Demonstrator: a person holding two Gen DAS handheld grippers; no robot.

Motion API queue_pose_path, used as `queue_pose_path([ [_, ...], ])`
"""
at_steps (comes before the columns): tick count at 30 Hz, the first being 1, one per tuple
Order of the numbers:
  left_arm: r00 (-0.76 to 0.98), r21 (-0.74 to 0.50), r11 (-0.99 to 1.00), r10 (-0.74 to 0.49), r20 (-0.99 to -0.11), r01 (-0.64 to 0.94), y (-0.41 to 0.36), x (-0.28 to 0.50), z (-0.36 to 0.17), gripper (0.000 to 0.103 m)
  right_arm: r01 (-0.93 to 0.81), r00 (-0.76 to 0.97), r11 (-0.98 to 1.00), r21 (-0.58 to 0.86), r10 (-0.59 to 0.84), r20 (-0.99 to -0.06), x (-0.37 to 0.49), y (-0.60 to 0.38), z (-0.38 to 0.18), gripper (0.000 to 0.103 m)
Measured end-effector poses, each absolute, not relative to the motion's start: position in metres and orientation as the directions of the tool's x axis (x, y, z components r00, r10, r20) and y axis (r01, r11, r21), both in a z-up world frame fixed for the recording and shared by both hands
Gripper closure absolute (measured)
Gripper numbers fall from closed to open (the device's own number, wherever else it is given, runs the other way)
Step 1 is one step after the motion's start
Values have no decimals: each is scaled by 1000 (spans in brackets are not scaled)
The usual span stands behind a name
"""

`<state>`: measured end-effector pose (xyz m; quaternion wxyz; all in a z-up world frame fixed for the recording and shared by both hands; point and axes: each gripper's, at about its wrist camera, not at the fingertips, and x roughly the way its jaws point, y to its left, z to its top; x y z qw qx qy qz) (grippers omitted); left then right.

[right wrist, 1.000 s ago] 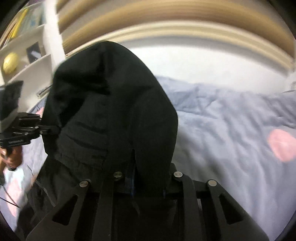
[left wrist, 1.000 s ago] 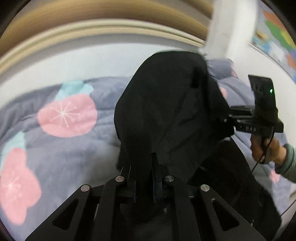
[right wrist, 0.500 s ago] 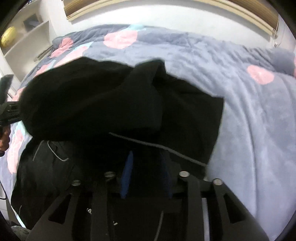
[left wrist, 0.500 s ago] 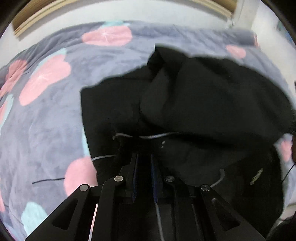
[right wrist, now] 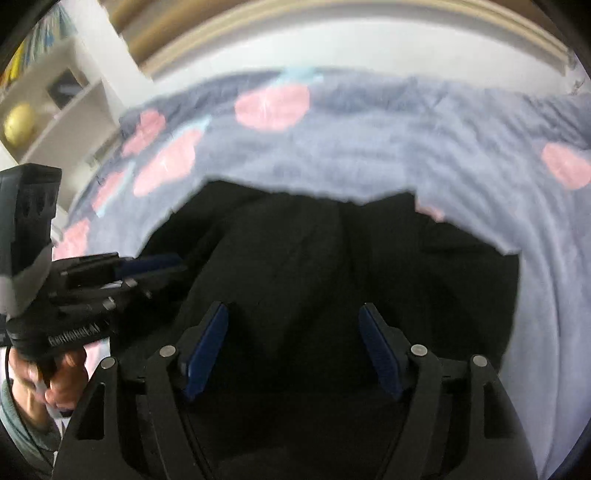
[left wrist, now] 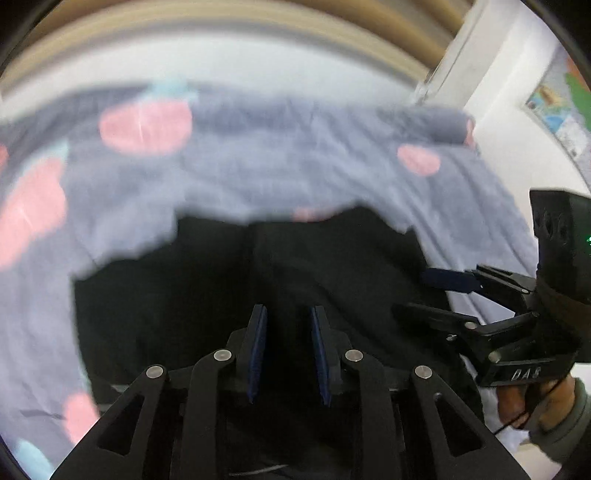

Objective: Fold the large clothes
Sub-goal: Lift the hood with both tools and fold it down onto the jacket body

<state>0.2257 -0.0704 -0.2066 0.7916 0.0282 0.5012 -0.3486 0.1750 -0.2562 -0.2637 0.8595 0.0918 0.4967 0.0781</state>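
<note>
A large black garment (left wrist: 258, 288) lies folded over on the bed, dark and creased; it also fills the middle of the right wrist view (right wrist: 332, 277). My left gripper (left wrist: 288, 321) hovers just above its near part, fingers apart with nothing between them. My right gripper (right wrist: 293, 325) is wide open above the garment, empty. The right gripper also shows at the right of the left wrist view (left wrist: 436, 291), and the left gripper at the left of the right wrist view (right wrist: 159, 266).
The bed is covered by a grey-blue quilt (left wrist: 258, 155) with pink and teal fruit prints. A white wall and wooden headboard edge (right wrist: 332, 22) run behind. White shelves (right wrist: 55, 110) with a yellow ball stand at the left.
Both grippers brought the held garment edge forward and down onto the bed, then let go. Both now stand open and empty, lifted back a little.
</note>
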Motion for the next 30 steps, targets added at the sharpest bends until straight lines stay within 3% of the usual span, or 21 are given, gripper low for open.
queue_pose_path([
  [5, 128, -380, 806, -481, -867, 454, -58, 201, -282, 79, -46, 364, 990, 135, 142, -921, 160, -249, -327, 29],
  [7, 103, -498, 800, -557, -824, 335, -41, 192, -305, 79, -24, 362, 995, 100, 102, -927, 151, -244, -349, 28],
  [9, 125, -535, 790, -588, -799, 298, -32, 186, -317, 79, -12, 388, 998, 68, 67, -919, 146, -239, -356, 28],
  [13, 145, -548, 786, -601, -786, 285, -31, 181, -319, 79, -1, 400, 998, 58, 53, -915, 143, -239, -355, 26],
  [19, 202, -497, 782, -592, -780, 376, -27, 150, -278, 78, -5, 452, 987, 158, 143, -880, 110, -255, -315, 26],
  [22, 204, -496, 767, -605, -769, 406, -25, 136, -265, 74, 4, 472, 995, 98, 85, -877, 96, -252, -311, 26],
  [27, 138, -470, 816, -537, -832, 337, -33, 142, -310, 70, -1, 362, 996, 87, 81, -928, 112, -250, -354, 26],
  [30, 141, -497, 819, -549, -824, 288, -31, 144, -314, 71, 10, 326, 997, 82, 75, -942, 117, -251, -344, 26],
])
